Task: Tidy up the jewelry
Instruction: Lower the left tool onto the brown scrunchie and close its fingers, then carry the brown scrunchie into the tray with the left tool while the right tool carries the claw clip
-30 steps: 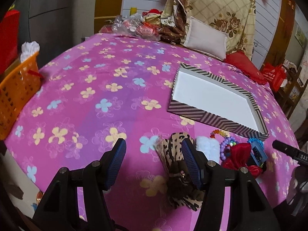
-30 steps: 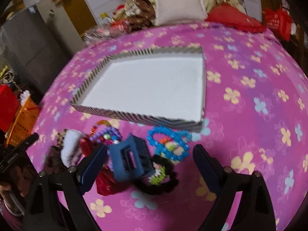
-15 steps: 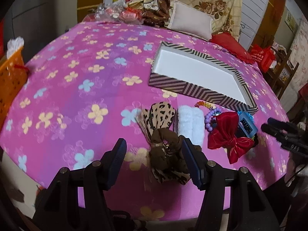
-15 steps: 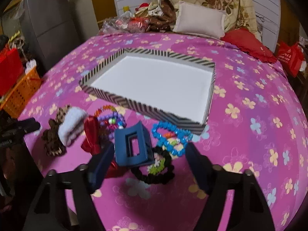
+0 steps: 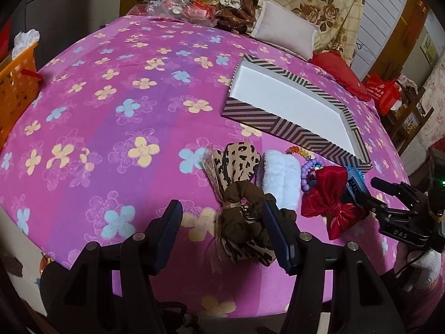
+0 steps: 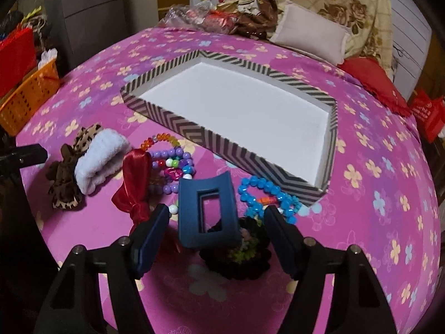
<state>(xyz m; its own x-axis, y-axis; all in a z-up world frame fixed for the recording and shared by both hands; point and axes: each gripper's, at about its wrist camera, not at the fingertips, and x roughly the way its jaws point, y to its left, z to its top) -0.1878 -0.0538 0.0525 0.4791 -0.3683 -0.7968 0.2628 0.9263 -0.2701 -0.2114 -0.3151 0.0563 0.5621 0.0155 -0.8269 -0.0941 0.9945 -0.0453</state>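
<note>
A striped box [image 6: 222, 144] with a white inside lies on the pink flowered cloth. In front of it are a blue claw clip [image 6: 186, 211], a blue bead bracelet [image 6: 260, 182], a black scrunchie [image 6: 239, 258], a red bow [image 6: 136, 178], purple beads [image 6: 169, 156], a white scrunchie [image 6: 100, 153] and a leopard bow [image 6: 66, 175]. My right gripper [image 6: 215, 239] is open; the claw clip stands between its fingers, with a gap on each side. My left gripper [image 5: 222, 233] is open around the leopard bow [image 5: 239, 167], which lies near its right finger.
An orange basket [image 5: 16, 83] stands past the table's left edge. A white pillow [image 5: 286, 33], a red cushion [image 6: 372, 80] and bagged clutter [image 5: 180, 8] crowd the far side. The table's near edge runs just below both grippers.
The right gripper's jaws narrowed, its wrist rolled level, and it came closer over the claw clip. The left view tilted, and the leopard bow now lies between its fingers.
</note>
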